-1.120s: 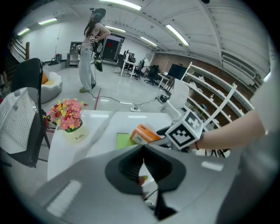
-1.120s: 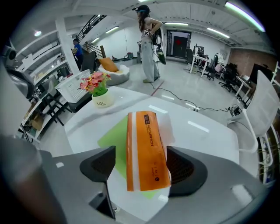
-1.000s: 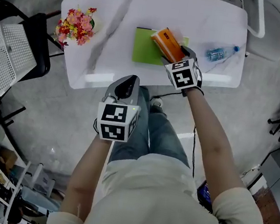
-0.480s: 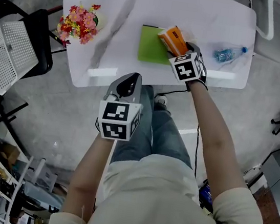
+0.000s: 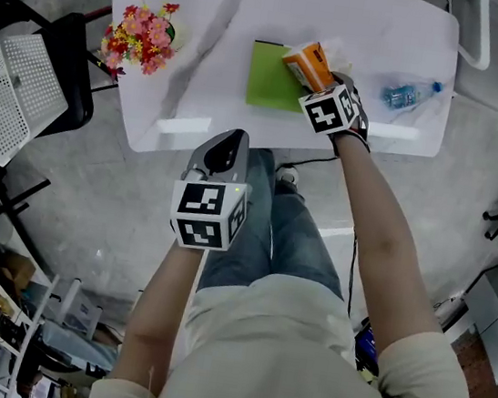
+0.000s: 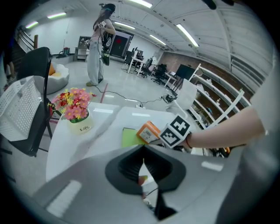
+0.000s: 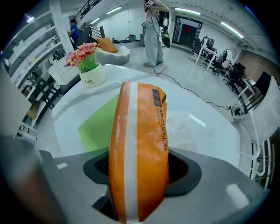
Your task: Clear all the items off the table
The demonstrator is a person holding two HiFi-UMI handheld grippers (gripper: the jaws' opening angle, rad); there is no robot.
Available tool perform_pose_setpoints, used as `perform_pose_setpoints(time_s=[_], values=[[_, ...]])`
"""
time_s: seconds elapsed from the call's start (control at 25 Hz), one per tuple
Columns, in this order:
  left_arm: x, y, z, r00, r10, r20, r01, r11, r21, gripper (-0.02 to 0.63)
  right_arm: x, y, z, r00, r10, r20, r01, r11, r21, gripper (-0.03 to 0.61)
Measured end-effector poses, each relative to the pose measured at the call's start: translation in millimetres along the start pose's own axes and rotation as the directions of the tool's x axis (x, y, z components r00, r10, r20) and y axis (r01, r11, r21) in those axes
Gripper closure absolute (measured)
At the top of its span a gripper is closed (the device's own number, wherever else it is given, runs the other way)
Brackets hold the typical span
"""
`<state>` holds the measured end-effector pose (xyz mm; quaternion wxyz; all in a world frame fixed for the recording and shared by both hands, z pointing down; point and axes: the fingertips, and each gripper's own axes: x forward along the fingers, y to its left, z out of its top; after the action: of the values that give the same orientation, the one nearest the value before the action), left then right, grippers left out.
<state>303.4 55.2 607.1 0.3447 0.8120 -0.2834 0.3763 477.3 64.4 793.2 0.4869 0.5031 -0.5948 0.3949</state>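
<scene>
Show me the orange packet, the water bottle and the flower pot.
orange packet (image 7: 146, 157), right gripper view, middle of its orange face.
water bottle (image 5: 397, 97), head view, middle of its clear body.
flower pot (image 6: 81, 126), left gripper view, white front of the pot, below the blossoms.

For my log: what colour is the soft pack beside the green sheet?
The soft plastic pack is orange with a white stripe; right gripper view shows it best.
</scene>
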Motion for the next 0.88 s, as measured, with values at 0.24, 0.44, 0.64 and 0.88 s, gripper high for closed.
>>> perform_pose_setpoints(time_s=[0.24, 0.44, 0.64, 0.88], values=[[-2, -6, 0, 1.0, -0.011, 0.007, 0.011, 1.0, 0.002, 0.604, -4, 0, 3, 1.0, 0.001, -0.012, -0.001, 1.0, 0.005, 0.302], [-7, -8, 1, 1.0, -0.01, 0.016, 0.01, 1.0, 0.004, 0.604, -10, 1, -1, 1.0, 0.0, -0.01, 0.001, 1.0, 0.025, 0.316], [-11, -12, -3, 1.0, -0.006, 0.015, 0.006, 1.0, 0.005, 0.604, -21, 2, -9, 1.0, 0.0, 0.005, -0.001, 0.999, 0.034, 0.321], [-18, -23, -4, 0.999, -0.003, 0.033, 0.003, 1.0, -0.007, 0.604, -43, 2, -16, 0.999, -0.003, 0.049, 0.001, 0.999, 0.044, 0.324]])
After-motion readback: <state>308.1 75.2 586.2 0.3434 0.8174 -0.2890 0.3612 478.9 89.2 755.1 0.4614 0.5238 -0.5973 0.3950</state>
